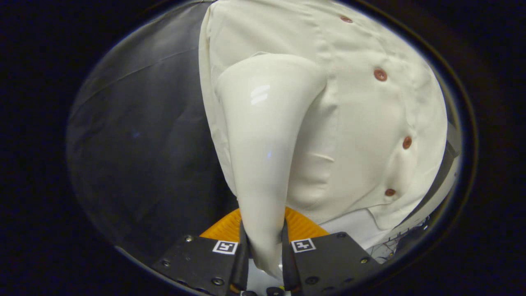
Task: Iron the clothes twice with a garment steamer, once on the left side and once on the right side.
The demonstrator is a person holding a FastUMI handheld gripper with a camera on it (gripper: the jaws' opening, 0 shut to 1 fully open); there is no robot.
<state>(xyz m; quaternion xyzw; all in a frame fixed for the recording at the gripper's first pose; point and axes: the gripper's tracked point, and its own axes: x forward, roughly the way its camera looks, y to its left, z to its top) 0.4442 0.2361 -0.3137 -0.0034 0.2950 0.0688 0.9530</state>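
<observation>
A cream garment steamer (pixel 267 135) runs up from between my fingers, its narrow handle clamped by both and its wide head flaring out at the top. My gripper (pixel 265 246) is shut on that handle. The steamer's head lies against the left half of a cream button-up shirt (pixel 370 123) that hangs just beyond it. A row of brown buttons (pixel 380 75) runs down the shirt's placket to the right of the steamer. The part of the shirt behind the steamer is hidden.
Dark cloth (pixel 144 135) hangs to the left of the shirt. An orange ribbed part (pixel 302 226) sits just behind the fingers. Below the shirt's hem lies a white surface (pixel 353 230) with thin wires (pixel 404 238) at its right.
</observation>
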